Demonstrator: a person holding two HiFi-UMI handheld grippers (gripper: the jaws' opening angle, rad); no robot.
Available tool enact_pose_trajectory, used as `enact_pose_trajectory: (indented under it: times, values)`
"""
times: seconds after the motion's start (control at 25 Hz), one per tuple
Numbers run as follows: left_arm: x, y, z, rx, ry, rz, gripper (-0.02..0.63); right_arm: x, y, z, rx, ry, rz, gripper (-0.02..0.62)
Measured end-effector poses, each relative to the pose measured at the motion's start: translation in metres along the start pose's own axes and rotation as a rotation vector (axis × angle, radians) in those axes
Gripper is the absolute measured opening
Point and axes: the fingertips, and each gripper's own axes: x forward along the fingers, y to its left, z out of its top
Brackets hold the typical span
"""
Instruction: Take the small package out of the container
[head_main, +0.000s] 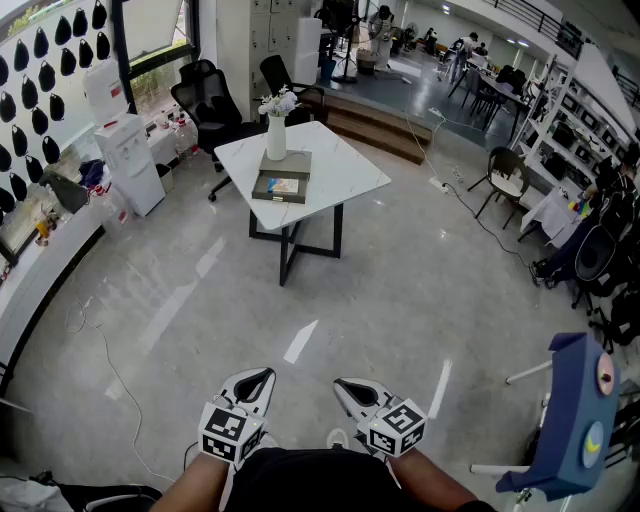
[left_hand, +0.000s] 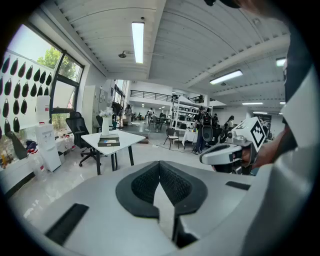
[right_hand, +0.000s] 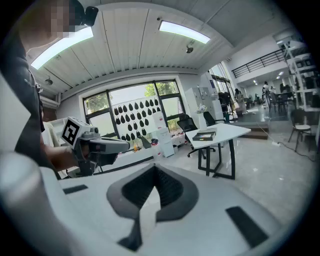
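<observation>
The left tool (head_main: 255, 381) and right tool (head_main: 352, 392) hang clenched and empty at six o'clock, well apart from the tabletop (head_main: 343, 170) at twelve, where the flat container (head_main: 262, 196) holds what looks like the small package (head_main: 284, 185), probably light and stiff, best pinched by an edge.

A flat, dark container (head_main: 262, 192) lies on the white desk (head_main: 345, 172), far off at 12 o'clock and near the desk's 6 o'clock edge. A small, pale, colourful package (head_main: 284, 185) lies flat at its middle.
</observation>
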Motion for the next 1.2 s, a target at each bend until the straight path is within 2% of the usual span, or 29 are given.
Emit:
enact_pose_trajectory:
  times: [0.52,0.68,0.8,1.2]
  values:
    - [-0.001,0.004,0.008,-0.017,-0.020,-0.007,0.003,0.005,0.005,0.009,-0.024,0.004,0.017,0.000]
    - [-0.001,0.007,0.002,-0.087,-0.012,-0.017,0.003,0.005,0.013,0.018,0.002,-0.046,0.053,0.000]
    - [-0.003,0.012,-0.005,-0.139,-0.006,-0.015,0.003,0.008,0.016,0.016,-0.012,-0.031,0.052,0.000]
    - [-0.020,0.035,-0.008,-0.133,-0.006,0.005,0.002,0.035,0.032,0.015,-0.007,-0.010,0.057,0.002]
